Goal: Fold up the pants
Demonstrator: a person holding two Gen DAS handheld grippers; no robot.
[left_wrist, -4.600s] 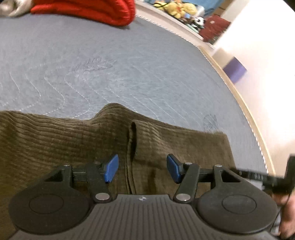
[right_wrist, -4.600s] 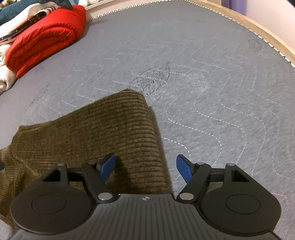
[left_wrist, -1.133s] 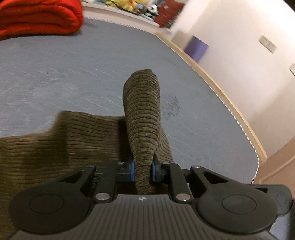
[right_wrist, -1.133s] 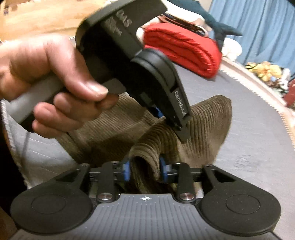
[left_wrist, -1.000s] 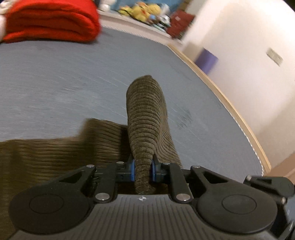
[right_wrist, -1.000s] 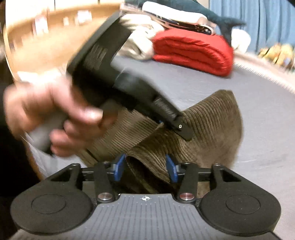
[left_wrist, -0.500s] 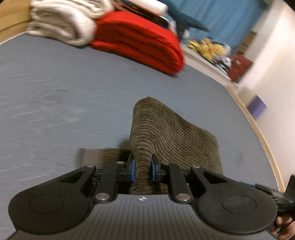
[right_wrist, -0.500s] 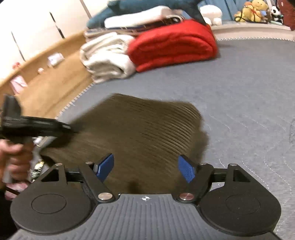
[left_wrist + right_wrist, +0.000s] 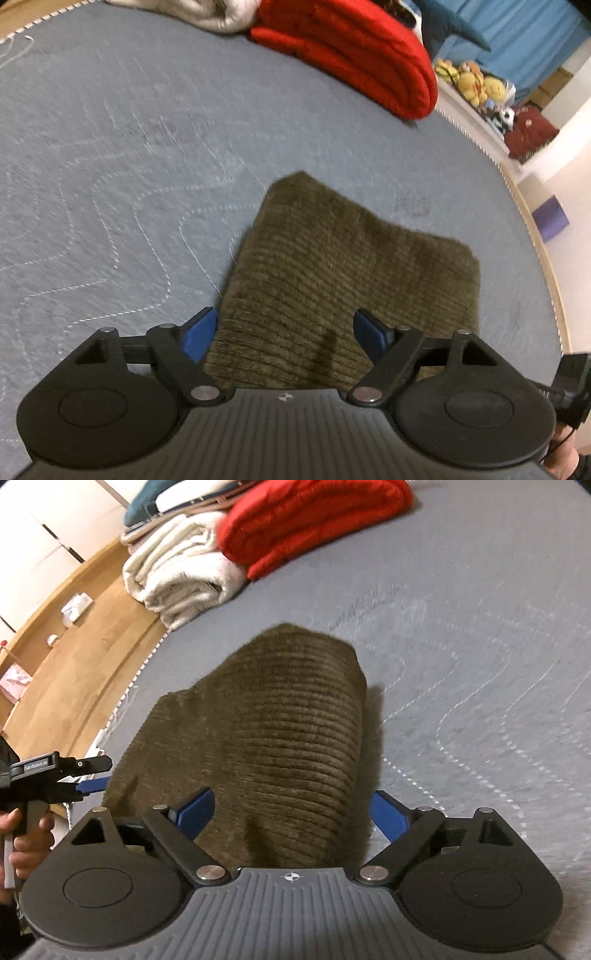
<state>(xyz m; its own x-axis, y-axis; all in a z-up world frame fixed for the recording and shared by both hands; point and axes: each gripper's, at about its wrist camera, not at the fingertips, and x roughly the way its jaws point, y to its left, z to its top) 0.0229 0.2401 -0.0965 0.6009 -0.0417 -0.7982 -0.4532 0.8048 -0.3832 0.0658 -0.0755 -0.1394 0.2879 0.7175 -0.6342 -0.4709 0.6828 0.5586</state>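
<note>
The olive corduroy pants [image 9: 343, 266] lie as a folded, roughly rectangular bundle on the grey quilted mattress [image 9: 110, 147], well short of the red folded blanket [image 9: 351, 48] that sits at the far edge beside a cream one [image 9: 181, 568].

The left tool [image 9: 284, 332] hangs over the near edge of the bundle, its blue pads spreading wider; cloth lies below the gap, but neither pad presses on it. The right tool [image 9: 291, 812] stands the same way over the other near corner, jaws opening too, pads clear of the fabric, so nothing is pinched by either.

From each tool the bundle runs straight ahead, toward the red blanket. In the right wrist view the far edge bulges up in a rounded hump, so the fold seems laid but not flattened.

Judging by this, both hands are equally near the near edge. Any further fold would likely carry that edge forward along the bundle's length.
</note>
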